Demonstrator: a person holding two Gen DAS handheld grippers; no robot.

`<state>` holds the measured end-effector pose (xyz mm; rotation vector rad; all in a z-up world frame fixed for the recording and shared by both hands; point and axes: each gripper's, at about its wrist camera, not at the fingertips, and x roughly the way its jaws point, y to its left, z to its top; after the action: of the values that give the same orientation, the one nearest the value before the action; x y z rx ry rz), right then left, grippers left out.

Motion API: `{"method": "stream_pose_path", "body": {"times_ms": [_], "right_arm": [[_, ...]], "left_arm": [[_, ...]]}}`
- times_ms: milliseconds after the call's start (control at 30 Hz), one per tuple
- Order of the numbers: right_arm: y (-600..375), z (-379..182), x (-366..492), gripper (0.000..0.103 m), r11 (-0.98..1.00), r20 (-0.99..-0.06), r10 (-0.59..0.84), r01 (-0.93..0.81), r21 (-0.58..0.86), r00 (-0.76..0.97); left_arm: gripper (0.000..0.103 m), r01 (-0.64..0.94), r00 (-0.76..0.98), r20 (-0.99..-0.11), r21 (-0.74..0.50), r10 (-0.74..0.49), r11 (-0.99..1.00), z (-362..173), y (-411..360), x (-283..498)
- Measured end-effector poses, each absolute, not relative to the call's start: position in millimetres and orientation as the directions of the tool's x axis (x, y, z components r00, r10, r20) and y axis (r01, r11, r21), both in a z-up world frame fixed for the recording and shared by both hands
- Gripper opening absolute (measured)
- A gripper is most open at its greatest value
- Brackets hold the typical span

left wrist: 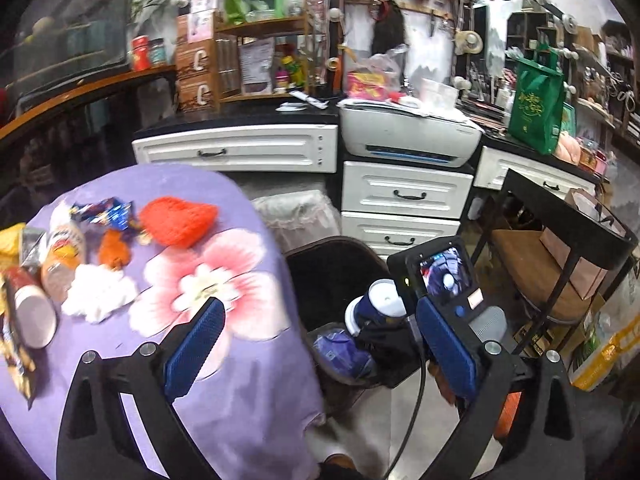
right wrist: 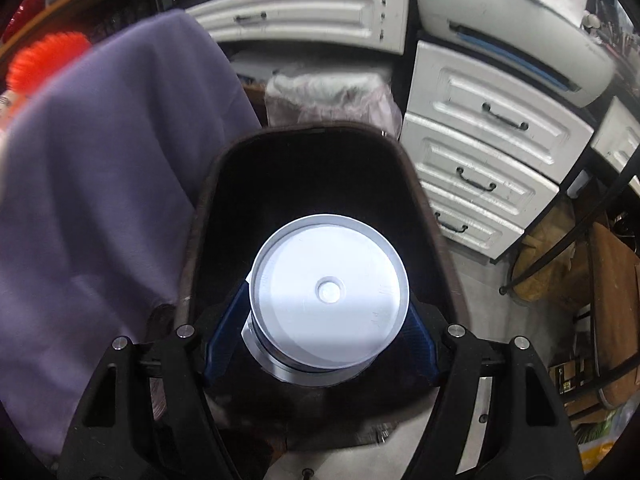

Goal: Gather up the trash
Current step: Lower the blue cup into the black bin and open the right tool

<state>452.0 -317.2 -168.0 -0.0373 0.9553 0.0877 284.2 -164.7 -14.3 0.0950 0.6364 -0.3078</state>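
Note:
My right gripper (right wrist: 320, 332) is shut on a blue cup with a white lid (right wrist: 328, 292) and holds it over the dark trash bin (right wrist: 424, 200). The left wrist view shows that cup (left wrist: 380, 300) above the bin (left wrist: 340, 356), which holds a purple wrapper. My left gripper (left wrist: 320, 340) is open and empty at the edge of the purple flowered table (left wrist: 240, 380). On the table's left lie a white crumpled tissue (left wrist: 98, 292), a blue wrapper (left wrist: 108, 212), an orange scrap (left wrist: 114, 250), a plastic bottle (left wrist: 64, 256) and a paper cup (left wrist: 32, 308).
An orange knitted piece (left wrist: 178, 220) lies on the table. White drawers (left wrist: 404, 196) and a printer (left wrist: 412, 132) stand behind the bin. A lace-covered stool (left wrist: 296, 212) is beside the table. A black frame chair (left wrist: 560, 248) stands at the right.

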Motion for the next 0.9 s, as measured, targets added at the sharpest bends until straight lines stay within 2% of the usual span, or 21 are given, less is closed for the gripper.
{"method": "stream_pose_path", "body": {"times_ms": [200,300,433,900], "right_arm": [[-318,-196,470,0.073,0.999,-0.853,0.002,-0.044,-0.024,0.521],[-317,-200,472,0.085,0.999,-0.864,0.002,-0.032,-0.016,0.504],[-311,-194,467,0.085,0.998,-0.851,-0.012,-0.040,-0.039,0.526],[-296,-110,397,0.085,0.996,-0.730,0.083,-0.088,0.031,0.678]], "left_arm": [[0.096,0.278,0.770,-0.597,-0.003,-0.224,0.961,-11,-139,276],[0.096,0.261,0.773,-0.596,-0.015,-0.219,0.965,-10,-127,272],[0.096,0.253,0.773,-0.594,-0.031,-0.221,0.967,-10,-119,268],[0.097,0.135,0.799,-0.590,-0.016,-0.118,0.991,-7,-48,248]]}}
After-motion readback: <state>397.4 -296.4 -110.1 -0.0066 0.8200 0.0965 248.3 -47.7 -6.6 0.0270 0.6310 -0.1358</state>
